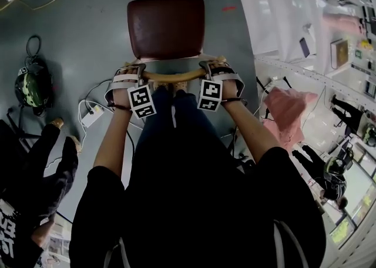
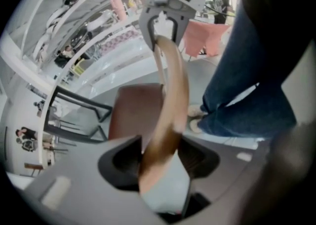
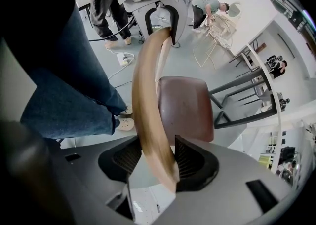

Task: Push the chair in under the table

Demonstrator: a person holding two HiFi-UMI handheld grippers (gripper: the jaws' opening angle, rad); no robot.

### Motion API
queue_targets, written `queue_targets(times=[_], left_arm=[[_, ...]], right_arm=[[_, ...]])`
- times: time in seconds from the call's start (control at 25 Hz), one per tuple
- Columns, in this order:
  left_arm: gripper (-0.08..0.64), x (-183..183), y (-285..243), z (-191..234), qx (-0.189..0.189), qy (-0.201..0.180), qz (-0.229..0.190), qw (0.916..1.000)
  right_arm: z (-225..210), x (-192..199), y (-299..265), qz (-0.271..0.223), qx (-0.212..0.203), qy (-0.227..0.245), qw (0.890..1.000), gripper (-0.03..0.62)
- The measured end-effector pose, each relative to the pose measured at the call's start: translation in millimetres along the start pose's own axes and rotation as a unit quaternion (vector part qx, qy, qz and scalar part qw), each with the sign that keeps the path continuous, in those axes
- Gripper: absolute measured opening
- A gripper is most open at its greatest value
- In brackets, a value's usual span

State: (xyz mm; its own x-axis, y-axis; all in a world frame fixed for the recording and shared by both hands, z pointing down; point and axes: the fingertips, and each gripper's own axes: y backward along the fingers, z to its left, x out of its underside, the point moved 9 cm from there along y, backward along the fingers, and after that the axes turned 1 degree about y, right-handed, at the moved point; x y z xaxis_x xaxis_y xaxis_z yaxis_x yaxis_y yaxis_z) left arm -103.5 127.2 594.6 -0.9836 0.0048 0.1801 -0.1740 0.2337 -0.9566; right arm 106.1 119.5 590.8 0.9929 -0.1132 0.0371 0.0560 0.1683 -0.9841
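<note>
The chair has a dark red seat (image 1: 166, 26) and a curved wooden backrest rail (image 1: 173, 76). It stands on the grey floor in front of me, beside the white table (image 1: 276, 14) at the right. My left gripper (image 1: 141, 73) is shut on the rail's left end and my right gripper (image 1: 207, 70) on its right end, both pointing down. In the left gripper view the rail (image 2: 170, 100) runs between the left gripper's (image 2: 160, 157) pads toward the right gripper (image 2: 163, 21). The right gripper view shows the rail (image 3: 148, 100) clamped in the right gripper (image 3: 157, 157), above the seat (image 3: 185, 108).
My legs in blue jeans (image 1: 176, 120) stand just behind the chair. A helmet (image 1: 32, 84) and a power strip with cables (image 1: 91, 114) lie on the floor at the left, near a person in black (image 1: 53, 167). A pink cloth (image 1: 288, 108) lies at the right. Black table legs (image 3: 237, 88) stand beside the seat.
</note>
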Motion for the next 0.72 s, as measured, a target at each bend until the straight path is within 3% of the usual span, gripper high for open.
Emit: queue_targets(times=[0.72], left_arm=[[0.233, 8.1, -30.3, 112.0, -0.011, 0.029, 0.016, 0.9994]], right_arm=[[-122.5, 2.7, -26.6, 0.004, 0.021, 0.015, 1.0, 0.202]])
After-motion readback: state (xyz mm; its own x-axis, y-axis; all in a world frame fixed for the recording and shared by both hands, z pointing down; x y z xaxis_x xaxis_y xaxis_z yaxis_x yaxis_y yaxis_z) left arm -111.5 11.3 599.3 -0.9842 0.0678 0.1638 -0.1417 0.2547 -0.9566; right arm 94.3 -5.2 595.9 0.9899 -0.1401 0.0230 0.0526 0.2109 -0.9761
